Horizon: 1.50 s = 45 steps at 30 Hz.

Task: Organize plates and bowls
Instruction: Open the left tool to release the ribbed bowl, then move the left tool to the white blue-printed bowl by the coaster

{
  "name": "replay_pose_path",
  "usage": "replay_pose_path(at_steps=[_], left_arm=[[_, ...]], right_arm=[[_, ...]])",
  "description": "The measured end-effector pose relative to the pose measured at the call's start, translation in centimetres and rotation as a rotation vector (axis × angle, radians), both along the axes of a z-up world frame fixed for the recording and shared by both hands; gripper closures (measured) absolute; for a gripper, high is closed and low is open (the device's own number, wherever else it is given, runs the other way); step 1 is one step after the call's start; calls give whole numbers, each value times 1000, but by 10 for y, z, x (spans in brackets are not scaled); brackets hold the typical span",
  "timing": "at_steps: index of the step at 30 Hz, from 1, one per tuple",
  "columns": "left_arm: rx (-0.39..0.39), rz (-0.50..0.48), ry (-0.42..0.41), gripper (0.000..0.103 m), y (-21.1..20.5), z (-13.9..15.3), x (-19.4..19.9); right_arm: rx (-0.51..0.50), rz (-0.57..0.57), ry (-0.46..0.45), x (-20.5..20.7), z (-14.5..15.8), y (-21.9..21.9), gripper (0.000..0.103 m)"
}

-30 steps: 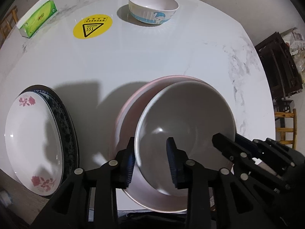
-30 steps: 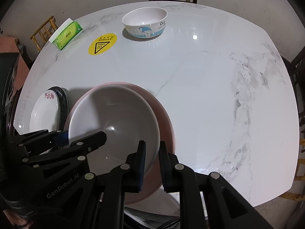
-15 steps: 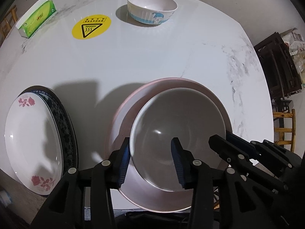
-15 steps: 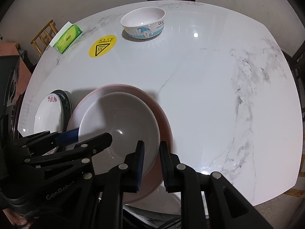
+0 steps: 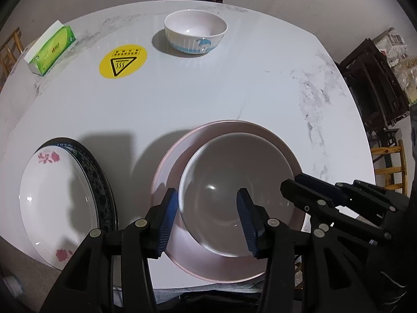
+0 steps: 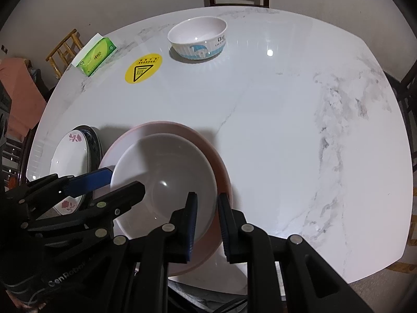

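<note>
Now nested: grey bowl point(image 5: 235, 190) inside pink plate point(image 5: 182, 255) at near edge of marble table point(image 5: 234, 91).
Left gripper point(image 5: 208, 210) spread, jaws just been opening, straddling bowl's rim without pressing; right gripper point(image 6: 206, 216) pinching bowl's opposite rim. Flowered plate point(image 5: 49, 203) beside, patterned bowl point(image 5: 195, 32) well apart.

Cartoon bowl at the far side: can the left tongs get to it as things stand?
Probably yes: the left tongs are open, and bare table lies between them and the cartoon bowl.
</note>
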<state>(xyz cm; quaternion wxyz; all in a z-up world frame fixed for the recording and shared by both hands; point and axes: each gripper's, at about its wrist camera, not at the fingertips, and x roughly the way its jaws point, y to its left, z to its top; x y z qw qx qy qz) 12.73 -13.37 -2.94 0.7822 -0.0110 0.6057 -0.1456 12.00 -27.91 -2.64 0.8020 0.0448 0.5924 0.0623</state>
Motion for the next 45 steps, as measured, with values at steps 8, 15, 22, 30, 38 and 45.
replay_pose_path(at_steps=[8, 15, 22, 30, 38, 45], left_arm=[[-24, -24, -67, 59, 0, 16, -4], [-47, -18, -106, 57, 4, 23, -1], [-68, 16, -136, 57, 15, 24, 9], [-28, 78, -152, 57, 28, 17, 34], [-1, 131, -150, 57, 42, 10, 65], [4, 182, -137, 57, 51, -1, 95]], right_arm=[[-4, -6, -31, 1, 9, -5, 85], [5, -20, -55, 5, 13, -13, 85], [31, -25, -81, 15, 15, -20, 85], [50, -44, -83, 39, 7, -38, 85], [26, -54, -64, 69, -7, -54, 85], [50, -55, -60, 96, -15, -66, 85]])
